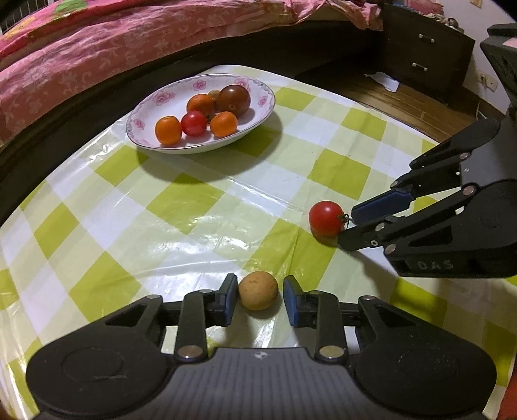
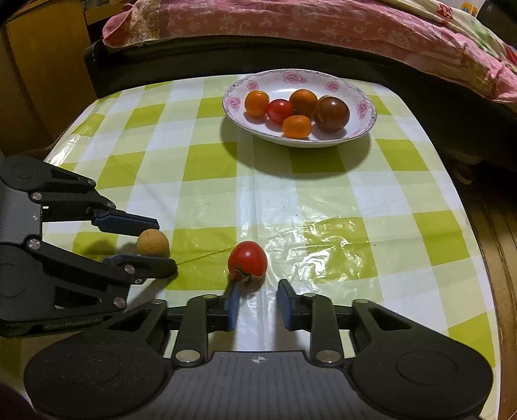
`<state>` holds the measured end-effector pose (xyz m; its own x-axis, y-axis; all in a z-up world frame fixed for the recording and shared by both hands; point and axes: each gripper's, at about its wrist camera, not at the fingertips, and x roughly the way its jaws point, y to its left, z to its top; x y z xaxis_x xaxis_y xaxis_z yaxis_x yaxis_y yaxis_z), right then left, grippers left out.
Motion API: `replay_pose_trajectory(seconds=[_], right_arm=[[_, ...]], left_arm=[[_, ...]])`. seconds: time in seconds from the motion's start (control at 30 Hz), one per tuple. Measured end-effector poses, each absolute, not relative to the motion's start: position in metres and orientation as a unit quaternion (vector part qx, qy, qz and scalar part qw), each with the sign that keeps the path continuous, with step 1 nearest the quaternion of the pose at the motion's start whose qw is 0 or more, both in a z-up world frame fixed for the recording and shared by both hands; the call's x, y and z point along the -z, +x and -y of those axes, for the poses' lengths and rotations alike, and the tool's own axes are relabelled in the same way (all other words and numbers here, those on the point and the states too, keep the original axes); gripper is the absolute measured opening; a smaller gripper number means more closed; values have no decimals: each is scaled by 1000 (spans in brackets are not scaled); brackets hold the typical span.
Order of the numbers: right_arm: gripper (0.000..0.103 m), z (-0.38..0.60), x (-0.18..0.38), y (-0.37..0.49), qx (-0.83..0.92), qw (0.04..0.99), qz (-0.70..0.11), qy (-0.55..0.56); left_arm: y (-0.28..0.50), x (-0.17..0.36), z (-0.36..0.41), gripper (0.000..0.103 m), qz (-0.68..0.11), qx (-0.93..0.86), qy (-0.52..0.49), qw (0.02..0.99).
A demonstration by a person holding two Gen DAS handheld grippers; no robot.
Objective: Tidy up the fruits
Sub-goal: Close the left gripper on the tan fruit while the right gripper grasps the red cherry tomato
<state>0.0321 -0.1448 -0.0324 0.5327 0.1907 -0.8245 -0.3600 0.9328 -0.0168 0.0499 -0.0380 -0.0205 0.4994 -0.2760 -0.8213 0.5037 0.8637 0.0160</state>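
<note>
A white floral plate (image 1: 147,113) (image 2: 365,129) at the far side of the table holds several small fruits: orange ones, a red tomato and a dark brown tomato. A tan round fruit (image 1: 258,290) (image 2: 152,243) lies on the cloth between the fingers of my left gripper (image 1: 260,286) (image 2: 166,245), which is open around it. A red cherry tomato (image 1: 326,218) (image 2: 247,261) lies just ahead of my right gripper (image 2: 257,287) (image 1: 345,226), which is open, with the tomato's stem end at the fingertips.
The table has a glossy green-and-white checked cloth (image 1: 194,206) (image 2: 323,200). A bed with a pink cover (image 1: 97,48) (image 2: 290,22) runs behind it. A dark drawer cabinet (image 1: 426,45) stands at the back right in the left wrist view.
</note>
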Motion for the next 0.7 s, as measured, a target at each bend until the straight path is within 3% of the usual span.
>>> replay_pose_trajectory(seconds=[0.17,0.4,0.57,0.7], right_arm=[[21,152,28,34,-168,869,-460,-69],[36,148,21,33,-180,877,-439,-74],[36,142,27,39,-188,873,-442,-80],[24,136,31,40,-184,870,-449,-95]], left_arm=[[48,20,41,38,-446,224,133,856],[47,20,41,38,-444,224,135,857],[46,21,39,38,-442,226,133,858],[47,20,40,37,-444,227,138,855]])
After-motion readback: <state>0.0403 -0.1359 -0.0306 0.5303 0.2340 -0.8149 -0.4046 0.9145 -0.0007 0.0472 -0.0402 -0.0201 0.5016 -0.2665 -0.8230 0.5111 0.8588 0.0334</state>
